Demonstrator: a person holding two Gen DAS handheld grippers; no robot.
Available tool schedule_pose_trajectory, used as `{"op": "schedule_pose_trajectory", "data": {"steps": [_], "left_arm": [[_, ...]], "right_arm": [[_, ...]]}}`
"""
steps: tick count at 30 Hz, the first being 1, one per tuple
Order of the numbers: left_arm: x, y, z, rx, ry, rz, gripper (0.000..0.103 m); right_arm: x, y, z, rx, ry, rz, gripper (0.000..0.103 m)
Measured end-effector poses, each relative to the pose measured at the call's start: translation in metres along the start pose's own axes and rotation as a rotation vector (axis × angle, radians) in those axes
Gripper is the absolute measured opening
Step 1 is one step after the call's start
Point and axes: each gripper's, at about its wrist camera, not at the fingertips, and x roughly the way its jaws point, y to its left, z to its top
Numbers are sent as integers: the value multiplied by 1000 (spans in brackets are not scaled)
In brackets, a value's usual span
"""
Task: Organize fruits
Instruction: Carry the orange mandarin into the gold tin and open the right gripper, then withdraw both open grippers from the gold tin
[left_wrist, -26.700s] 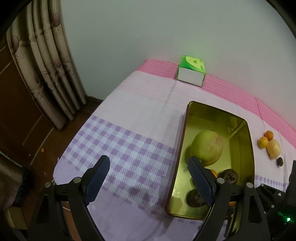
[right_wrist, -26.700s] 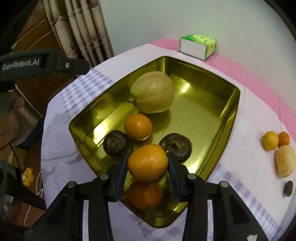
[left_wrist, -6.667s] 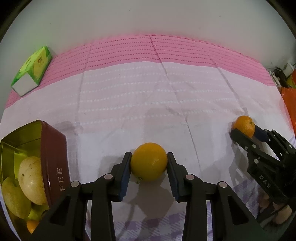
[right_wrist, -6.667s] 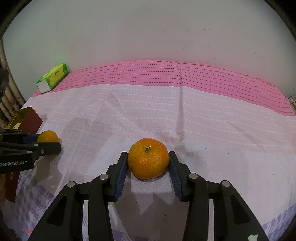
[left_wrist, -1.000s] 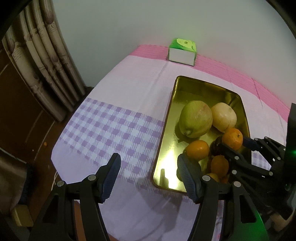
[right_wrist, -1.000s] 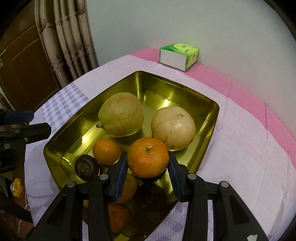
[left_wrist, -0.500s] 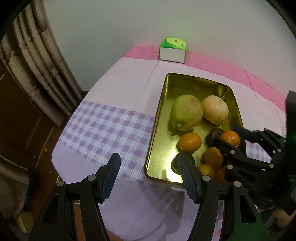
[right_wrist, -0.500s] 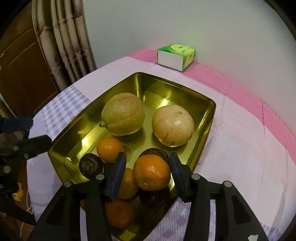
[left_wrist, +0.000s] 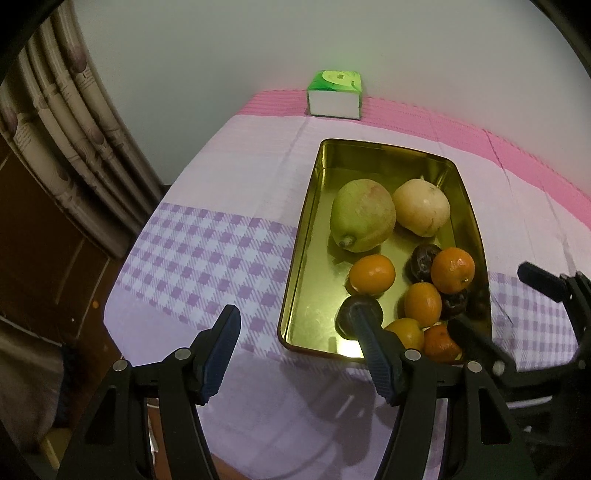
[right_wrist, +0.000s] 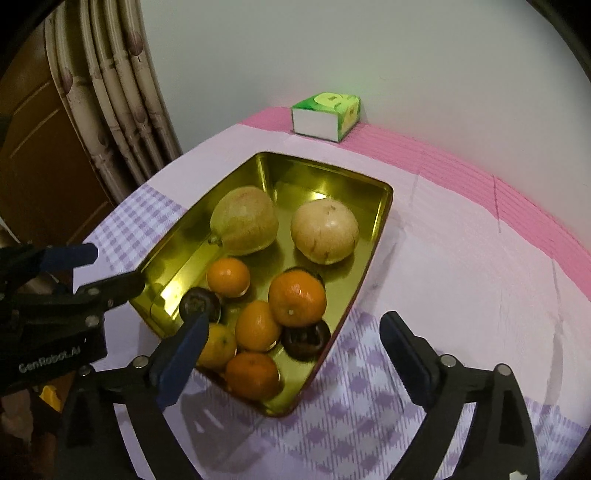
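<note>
A home: clothed table (left_wrist: 229, 206), curtains (right_wrist: 122, 92), wooden door (right_wrist: 40, 122).

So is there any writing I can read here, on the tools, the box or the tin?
"GenRobot.AI": white lettering on the body of the left gripper, seen from the right wrist.
The green tissue box has a printed design on top, but any wording is too blurred to read.
The gold tin shows no readable text from either view.

My feeds look dim and warm. Light from overhead glares off the gold tin (right_wrist: 373, 236) floor and throws soft shadows onto the tablecloth (left_wrist: 229, 206) below my fingers. Fisheye bends the curtain (left_wrist: 62, 147); corners go black. The green box (right_wrist: 327, 114) glows slightly overexposed.
</note>
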Motion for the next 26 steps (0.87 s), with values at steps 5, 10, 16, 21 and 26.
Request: {"op": "schedule_pose_trajectory", "data": {"steps": [5, 10, 16, 21, 26], "left_arm": [[-1, -3, -1, 7, 0, 2, 65], [-1, -5, -2, 12, -1, 1, 65], [-2, -8, -2, 23, -1, -3, 65], [-3, -9, -3, 30, -4, -6, 65], [-3, -9, -3, 30, -5, -6, 71]], "right_arm": [[-1, 4, -10, -1, 22, 10, 98], [-2, 6, -12, -1, 26, 11, 98], [0, 6, -13, 0, 38, 10, 98], [0, 5, -14, 5, 41, 11, 98], [1, 4, -14, 11, 44, 15, 98]]}}
